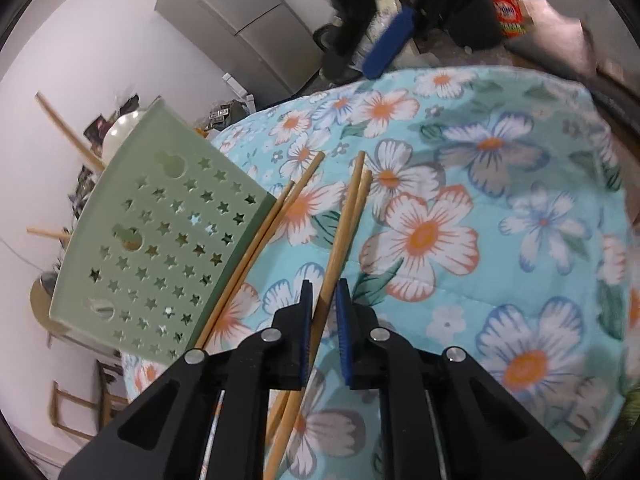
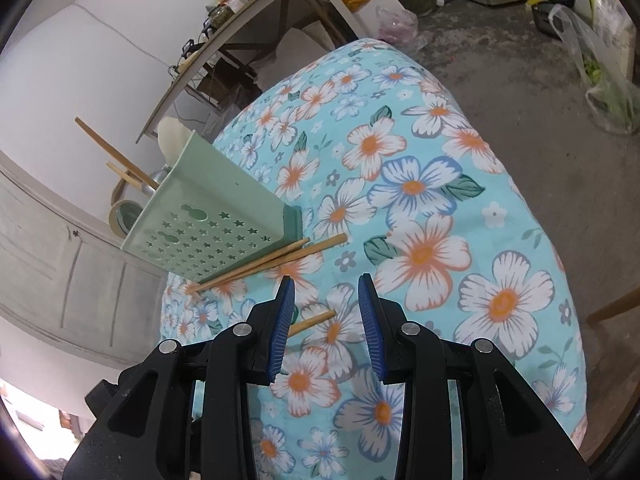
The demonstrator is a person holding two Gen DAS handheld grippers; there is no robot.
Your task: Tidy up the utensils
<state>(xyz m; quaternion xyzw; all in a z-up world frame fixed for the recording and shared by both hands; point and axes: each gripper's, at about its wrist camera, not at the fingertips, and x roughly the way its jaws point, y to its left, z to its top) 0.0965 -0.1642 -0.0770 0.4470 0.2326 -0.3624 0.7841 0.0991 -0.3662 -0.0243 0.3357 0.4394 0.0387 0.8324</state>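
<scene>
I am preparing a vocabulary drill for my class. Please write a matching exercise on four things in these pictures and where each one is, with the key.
1 green plastic rack with star holes
2 pair of wooden chopsticks nearest the rack
3 second pair of wooden chopsticks
4 right tongs

A between the left tongs
B open above the flowered cloth
C upright, utensils standing inside
D lying along the rack's foot

Pairs: 1-C, 2-D, 3-A, 4-B
</scene>
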